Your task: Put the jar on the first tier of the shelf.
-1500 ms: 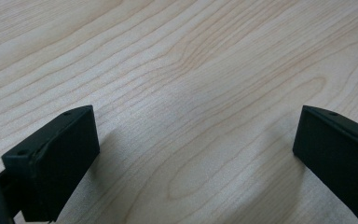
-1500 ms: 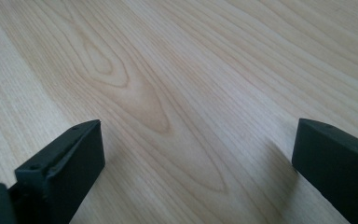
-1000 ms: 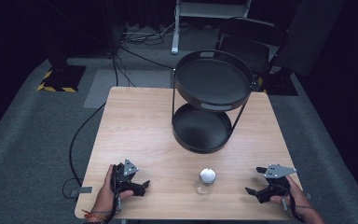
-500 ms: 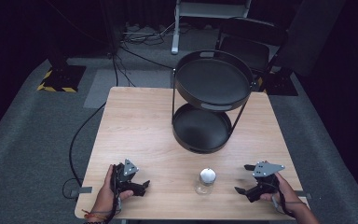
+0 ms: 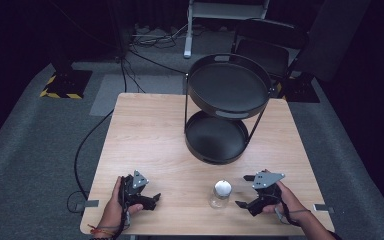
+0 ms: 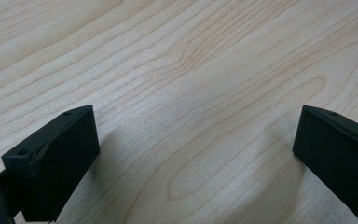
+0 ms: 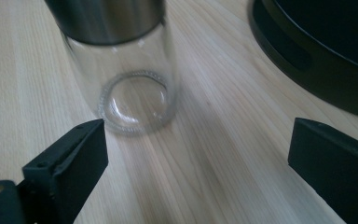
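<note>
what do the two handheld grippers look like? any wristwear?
Both black, two blocky jaws with small screw holes. Left gripper and right gripper each carry a grey three-cornered plate on top. Black cable trails off the left. Left wrist wears a red-and-yellow bracelet; black strap at the right wrist.

Grey carpet (dark room beyond)

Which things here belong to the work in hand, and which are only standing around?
In the work:
- glass jar with metal lid, upright
- right gripper, jaws open, pointing at the jar
- table

Only around:
- two-tier black tray stand
- left gripper, jaws open over bare wood
- chair behind the table
</note>
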A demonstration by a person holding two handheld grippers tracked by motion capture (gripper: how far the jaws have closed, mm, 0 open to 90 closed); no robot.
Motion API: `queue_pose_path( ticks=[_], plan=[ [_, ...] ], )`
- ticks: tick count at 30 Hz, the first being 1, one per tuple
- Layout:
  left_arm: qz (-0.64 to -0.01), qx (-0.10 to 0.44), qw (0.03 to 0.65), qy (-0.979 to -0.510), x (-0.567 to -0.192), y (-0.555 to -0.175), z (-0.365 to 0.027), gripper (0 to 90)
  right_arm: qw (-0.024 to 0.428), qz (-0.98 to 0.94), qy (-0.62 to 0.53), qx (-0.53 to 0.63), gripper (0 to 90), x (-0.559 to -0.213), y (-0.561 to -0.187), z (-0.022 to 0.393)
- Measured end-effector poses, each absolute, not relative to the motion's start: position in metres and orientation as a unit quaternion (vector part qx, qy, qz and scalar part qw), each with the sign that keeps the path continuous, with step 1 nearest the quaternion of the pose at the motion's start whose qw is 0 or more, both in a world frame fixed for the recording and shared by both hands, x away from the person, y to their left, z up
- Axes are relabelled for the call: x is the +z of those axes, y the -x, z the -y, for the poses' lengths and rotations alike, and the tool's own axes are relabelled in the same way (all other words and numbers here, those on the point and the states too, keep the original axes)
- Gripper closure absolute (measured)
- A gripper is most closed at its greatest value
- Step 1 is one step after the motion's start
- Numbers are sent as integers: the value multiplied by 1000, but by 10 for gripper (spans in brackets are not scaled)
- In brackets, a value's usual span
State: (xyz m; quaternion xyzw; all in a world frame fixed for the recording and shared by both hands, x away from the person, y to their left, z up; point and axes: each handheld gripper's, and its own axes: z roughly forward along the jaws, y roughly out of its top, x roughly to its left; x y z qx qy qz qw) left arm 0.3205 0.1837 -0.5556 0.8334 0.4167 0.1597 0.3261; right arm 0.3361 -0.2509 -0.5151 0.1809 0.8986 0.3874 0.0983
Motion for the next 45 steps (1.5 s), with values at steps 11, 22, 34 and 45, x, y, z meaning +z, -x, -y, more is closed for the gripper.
queue_pose_path(
  ticks=[11,22,34,45],
  plan=[
    [-417,160,326,-833,-556,-320,-184,0,81,-897,-154,408,56,-509,-338,219],
    [-417,160,326,-833,-556,-320,-184,0,68,-887,-144,433,186,-507,-336,204],
    [-417,160,326,-833,-556,-320,-184,0,87,-871,-136,464,339,-498,-329,200],
    [-417,160,326,-833,-556,-320,-184,0,79,-863,-145,477,390,-495,-330,204]
  ],
)
